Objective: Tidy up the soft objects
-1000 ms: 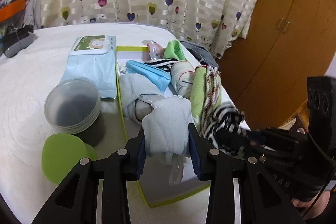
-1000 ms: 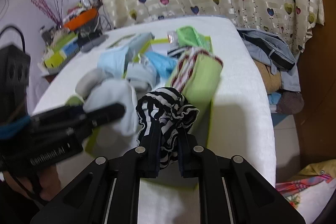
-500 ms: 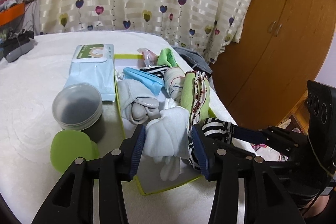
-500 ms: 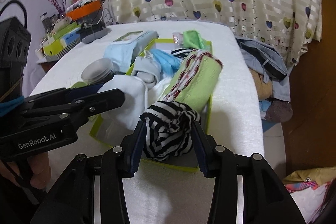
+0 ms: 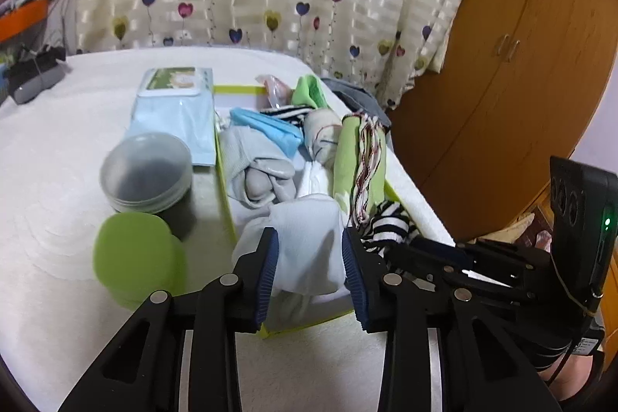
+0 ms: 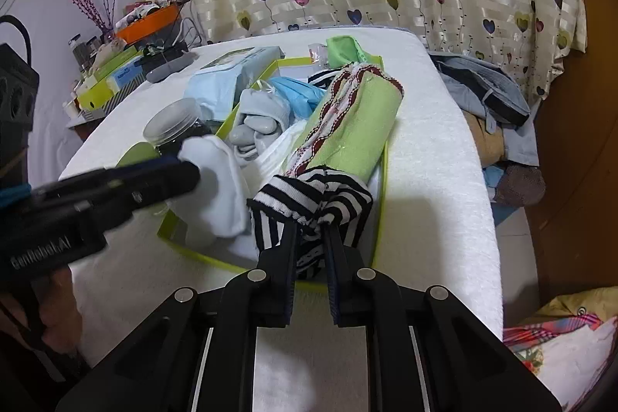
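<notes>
A white sock [image 5: 301,219] lies at the near end of the lime-rimmed box [image 5: 226,203]. My left gripper [image 5: 309,238] is closing on it, and both blue pads press its sides. Right beside it, a black-and-white striped sock [image 6: 309,192] bunches over the box's near right corner. My right gripper [image 6: 311,230] is closing too, with that sock pinched between its fingers. In the right wrist view the left gripper [image 6: 189,176] comes in from the left against the white sock [image 6: 216,180]. Sock parts behind the fingers are hidden.
The box also holds grey socks [image 5: 258,172], a blue mask [image 5: 266,126] and a rolled green cloth [image 6: 355,126]. Left of it stand a clear-lidded jar [image 5: 146,176], a green lid [image 5: 131,253] and a wipes pack [image 5: 174,111]. Clothes [image 6: 490,91] are piled off the right edge.
Half a second ago both grippers stood open around their socks; now both have closed on them again. The socks sit lower, at the box's near end.
</notes>
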The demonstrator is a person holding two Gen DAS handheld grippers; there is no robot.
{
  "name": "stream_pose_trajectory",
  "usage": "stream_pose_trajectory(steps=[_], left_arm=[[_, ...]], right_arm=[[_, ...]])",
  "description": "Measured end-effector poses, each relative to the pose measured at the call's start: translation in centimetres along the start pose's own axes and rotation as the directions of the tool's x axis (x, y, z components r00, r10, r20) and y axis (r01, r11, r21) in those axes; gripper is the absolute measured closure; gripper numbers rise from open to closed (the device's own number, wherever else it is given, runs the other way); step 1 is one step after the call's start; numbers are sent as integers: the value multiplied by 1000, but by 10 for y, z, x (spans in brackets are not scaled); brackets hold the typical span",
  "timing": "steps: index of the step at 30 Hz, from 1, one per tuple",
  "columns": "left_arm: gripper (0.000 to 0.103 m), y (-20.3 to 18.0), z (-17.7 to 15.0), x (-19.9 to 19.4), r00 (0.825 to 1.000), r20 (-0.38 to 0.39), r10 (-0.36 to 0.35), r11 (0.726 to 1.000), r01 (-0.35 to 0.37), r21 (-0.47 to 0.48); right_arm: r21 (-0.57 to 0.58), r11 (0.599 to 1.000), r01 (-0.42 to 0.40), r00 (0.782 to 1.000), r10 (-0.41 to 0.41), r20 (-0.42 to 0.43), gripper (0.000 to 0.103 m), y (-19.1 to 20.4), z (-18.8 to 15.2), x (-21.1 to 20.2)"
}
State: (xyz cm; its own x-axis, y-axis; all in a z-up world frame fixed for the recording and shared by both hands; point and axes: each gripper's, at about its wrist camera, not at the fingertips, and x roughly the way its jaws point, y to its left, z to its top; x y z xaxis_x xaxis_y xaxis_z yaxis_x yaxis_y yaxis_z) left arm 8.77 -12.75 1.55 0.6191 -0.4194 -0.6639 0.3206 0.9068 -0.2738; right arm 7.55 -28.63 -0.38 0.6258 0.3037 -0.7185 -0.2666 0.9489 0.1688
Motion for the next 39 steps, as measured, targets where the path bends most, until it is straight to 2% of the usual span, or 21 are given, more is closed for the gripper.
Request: stream_pose_trajectory(steps=[10, 15, 23, 30, 39], left_arm=[[71, -4, 9, 22, 1000, -25, -6, 1000, 6, 0], [70, -5, 10, 20, 1000, -13, -15, 1000, 15, 4], [66, -7, 6, -3, 999, 30, -13, 999, 12, 31], [62, -9, -3, -27, 998, 61, -19, 999, 17, 39], [62, -14, -21, -53, 995, 96, 34, 998, -39, 55]], right_arm=[[31, 999, -25, 1000, 25, 9, 89, -12, 15, 15], [13, 1000, -13, 1000, 13, 6, 88, -9, 12, 6], [4, 1000, 17, 999, -17, 43, 64, 0, 5, -17], [-8, 999, 34, 997, -33, 75, 63, 13, 3, -36], [-5, 999, 46, 994, -45, 101, 63, 32, -8, -53]])
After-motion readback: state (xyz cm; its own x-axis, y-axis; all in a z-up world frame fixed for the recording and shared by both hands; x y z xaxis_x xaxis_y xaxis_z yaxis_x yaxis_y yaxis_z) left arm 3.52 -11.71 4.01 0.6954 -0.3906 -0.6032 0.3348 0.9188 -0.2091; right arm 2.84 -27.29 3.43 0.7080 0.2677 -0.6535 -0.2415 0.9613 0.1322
